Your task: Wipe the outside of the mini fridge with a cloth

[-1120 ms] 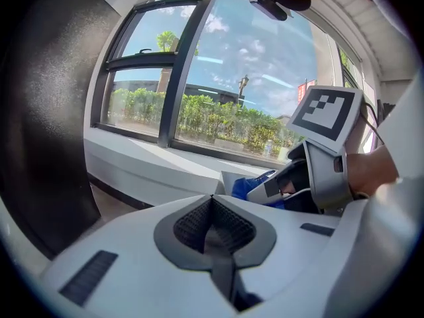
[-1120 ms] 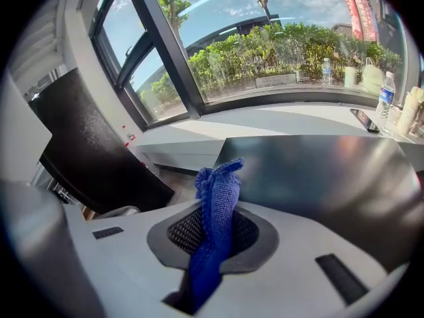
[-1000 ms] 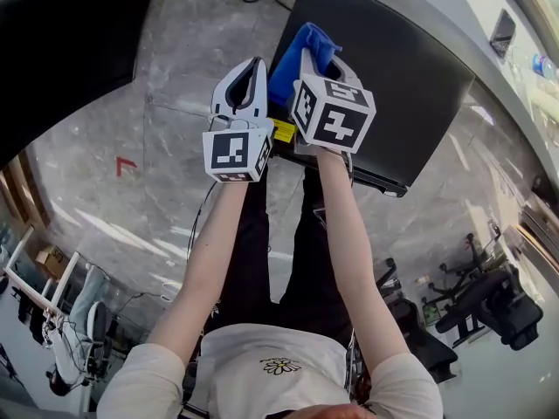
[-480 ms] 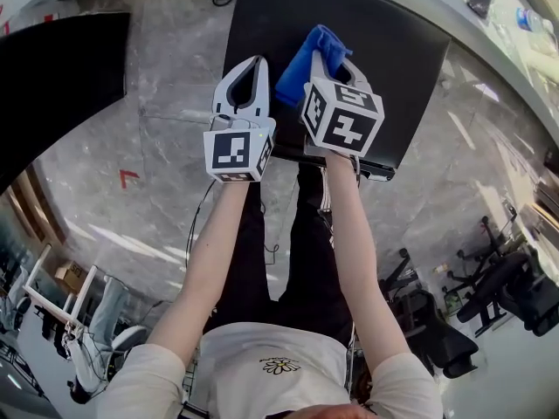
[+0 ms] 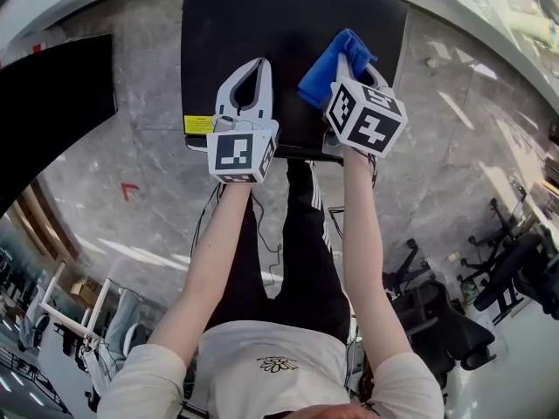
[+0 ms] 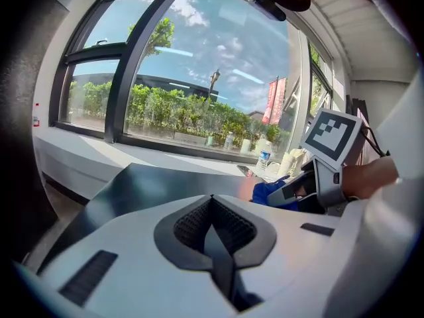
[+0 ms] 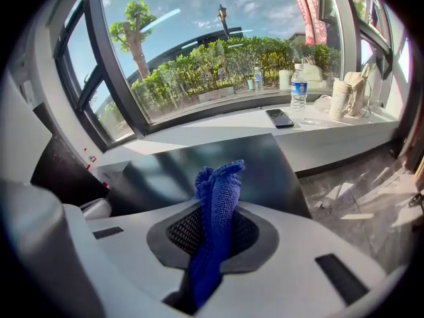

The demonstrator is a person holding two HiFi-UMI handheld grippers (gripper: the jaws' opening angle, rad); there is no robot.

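Over the black top of the mini fridge (image 5: 288, 24) I hold both tools side by side. My right hand-held gripper (image 7: 213, 225) is clamped on the blue cloth (image 7: 217, 184), which stands up out of the jaws in a bunched fold. From the head view the cloth shows above the right part of the fridge's top; whether it touches that surface I cannot tell. My left hand-held gripper (image 6: 212, 203) has its jaws pressed together with nothing between them. It hangs over the left front part of the top, just beside the right one. A yellow label (image 5: 198, 125) sits at the fridge's near left corner. Beyond the fridge a white bench (image 7: 218, 128) runs under the window, carrying a phone (image 7: 279, 117) and a water bottle (image 7: 299, 87). Grey marble floor (image 5: 140, 94) lies round the fridge.
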